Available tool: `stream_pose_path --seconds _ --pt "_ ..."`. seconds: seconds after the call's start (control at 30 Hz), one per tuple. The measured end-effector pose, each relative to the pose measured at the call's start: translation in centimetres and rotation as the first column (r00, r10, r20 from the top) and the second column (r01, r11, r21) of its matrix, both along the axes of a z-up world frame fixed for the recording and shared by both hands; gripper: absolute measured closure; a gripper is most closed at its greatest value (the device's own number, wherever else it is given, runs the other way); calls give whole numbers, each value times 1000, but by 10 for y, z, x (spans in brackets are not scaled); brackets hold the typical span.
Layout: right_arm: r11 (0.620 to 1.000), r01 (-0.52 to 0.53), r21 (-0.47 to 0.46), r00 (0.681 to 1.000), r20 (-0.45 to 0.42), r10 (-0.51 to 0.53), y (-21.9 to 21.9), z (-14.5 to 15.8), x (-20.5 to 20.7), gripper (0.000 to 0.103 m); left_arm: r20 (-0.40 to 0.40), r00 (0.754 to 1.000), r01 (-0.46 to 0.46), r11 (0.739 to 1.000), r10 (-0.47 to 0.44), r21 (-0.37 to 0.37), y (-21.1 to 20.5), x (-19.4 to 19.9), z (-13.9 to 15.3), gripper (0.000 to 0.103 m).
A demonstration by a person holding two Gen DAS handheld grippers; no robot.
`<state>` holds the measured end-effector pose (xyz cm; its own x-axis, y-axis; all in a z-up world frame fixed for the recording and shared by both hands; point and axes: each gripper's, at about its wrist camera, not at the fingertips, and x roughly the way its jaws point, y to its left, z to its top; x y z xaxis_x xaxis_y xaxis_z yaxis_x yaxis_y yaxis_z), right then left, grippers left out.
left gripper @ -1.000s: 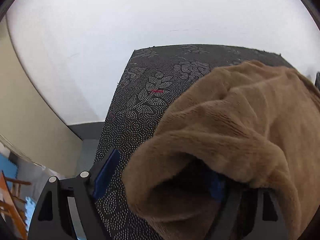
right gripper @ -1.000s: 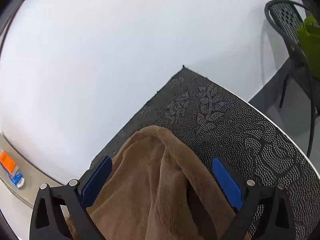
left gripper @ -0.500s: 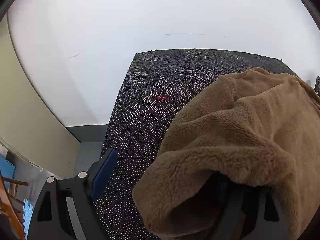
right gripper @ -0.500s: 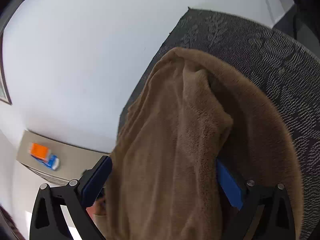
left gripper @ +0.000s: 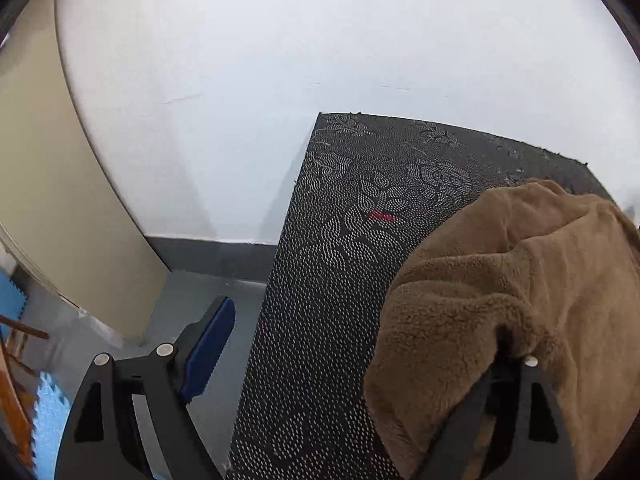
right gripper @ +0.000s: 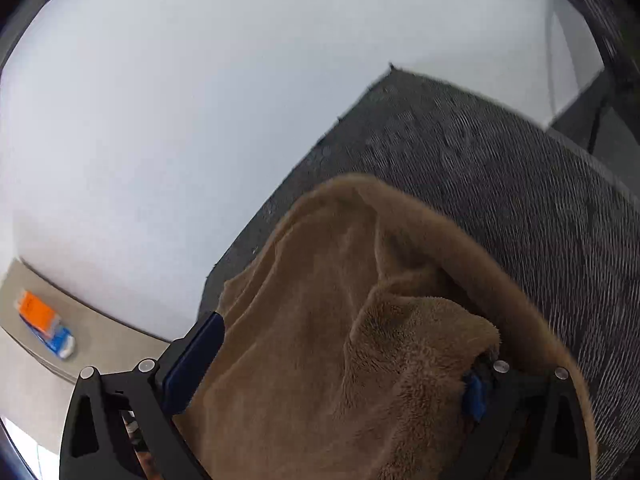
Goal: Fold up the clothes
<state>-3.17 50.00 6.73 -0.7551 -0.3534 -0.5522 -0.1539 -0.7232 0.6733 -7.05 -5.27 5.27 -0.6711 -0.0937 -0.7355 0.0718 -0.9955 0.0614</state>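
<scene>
A brown fleece garment (left gripper: 520,304) lies bunched on a black table with a dotted floral cloth (left gripper: 352,264). In the left wrist view it covers my right finger, while the left finger (left gripper: 208,344) hangs free beyond the table's left edge. My left gripper (left gripper: 360,356) is open. In the right wrist view the garment (right gripper: 340,340) fills the space between the wide-apart fingers and drapes over the right finger (right gripper: 476,392). My right gripper (right gripper: 340,364) is open, with the fleece lying loose between the jaws.
A white wall stands behind the table. The table's left edge (left gripper: 280,280) drops to grey floor. A beige panel (left gripper: 52,200) and blue foam mat (left gripper: 44,420) lie left. A black mesh chair (right gripper: 600,32) stands right. An orange and blue box (right gripper: 40,324) sits on a ledge.
My left gripper has drifted left, so its left finger now hangs off the table edge. My right gripper swung down and back; fleece still covers its right finger.
</scene>
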Motion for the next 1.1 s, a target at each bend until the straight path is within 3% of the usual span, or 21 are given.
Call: stream_pose_path --seconds 0.1,0.27,0.43,0.57,0.67,0.83,0.93,1.03,1.1 --pt "984 35 174 999 -35 -30 -5 26 -18 1 -17 1000 11 998 -12 -61 9 -6 1 16" --pt "948 94 304 995 -46 -84 3 34 -58 1 -46 999 23 993 -29 -116 11 -15 7 16" --pt "905 60 422 996 36 -83 2 10 -96 1 -50 998 33 974 -45 -222 19 -26 6 14" --pt "843 -10 538 996 79 -39 -18 -11 -106 1 35 996 91 953 -84 -290 28 -37 -12 14" --pt "801 -55 596 996 84 6 -32 -7 -91 1 58 993 112 952 -99 -286 27 -35 -17 14" --pt "777 -58 627 997 72 17 -42 18 -46 1 64 995 87 982 -77 -166 12 -18 -15 14" --pt "744 -85 663 996 31 85 -65 38 -3 1 75 994 84 990 -76 -109 7 -3 -16 14" --pt "699 -196 688 962 -5 274 -116 46 39 1 78 993 100 989 -92 -107 9 13 -19 14" --pt "647 -284 708 908 -18 418 -160 48 67 1 79 991 113 987 -104 -110 12 22 -21 14"
